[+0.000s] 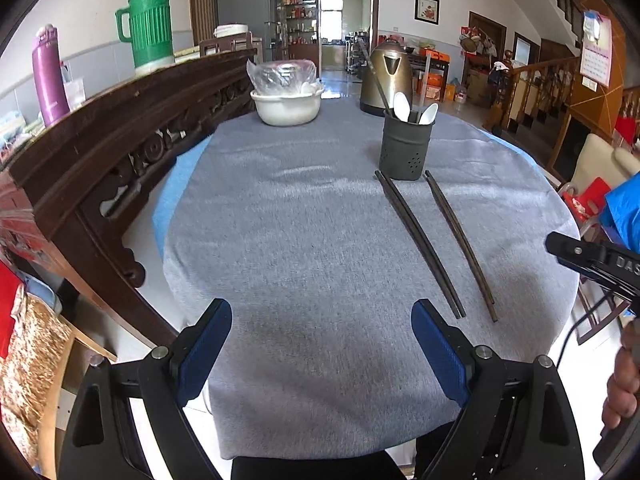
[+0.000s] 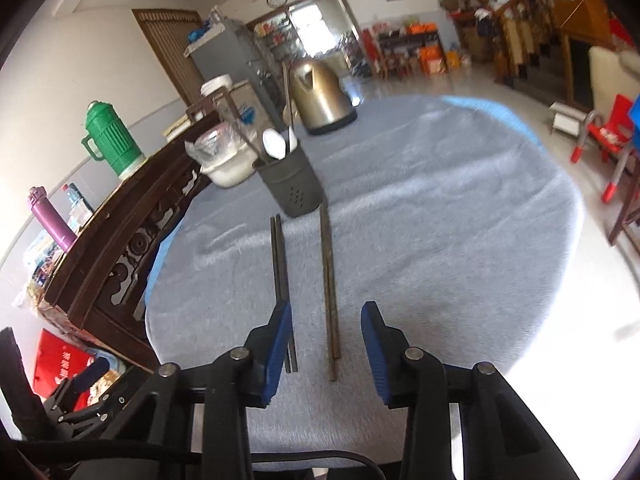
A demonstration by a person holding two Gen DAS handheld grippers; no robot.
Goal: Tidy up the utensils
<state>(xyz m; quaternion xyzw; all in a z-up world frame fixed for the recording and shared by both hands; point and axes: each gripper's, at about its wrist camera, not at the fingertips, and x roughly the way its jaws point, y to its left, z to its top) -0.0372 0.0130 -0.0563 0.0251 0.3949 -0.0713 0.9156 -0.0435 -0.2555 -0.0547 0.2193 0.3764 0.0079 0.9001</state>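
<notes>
Left wrist view: the left gripper (image 1: 322,344) hovers over the grey tablecloth (image 1: 304,240), jaws wide and empty. Two chopstick pairs (image 1: 420,240) lie right of centre, running toward the utensil holder (image 1: 404,152) at the far end.

Right wrist view: the right gripper (image 2: 326,344) has jaws at medium width straddling the right pair (image 2: 330,288), pads not touching.
</notes>
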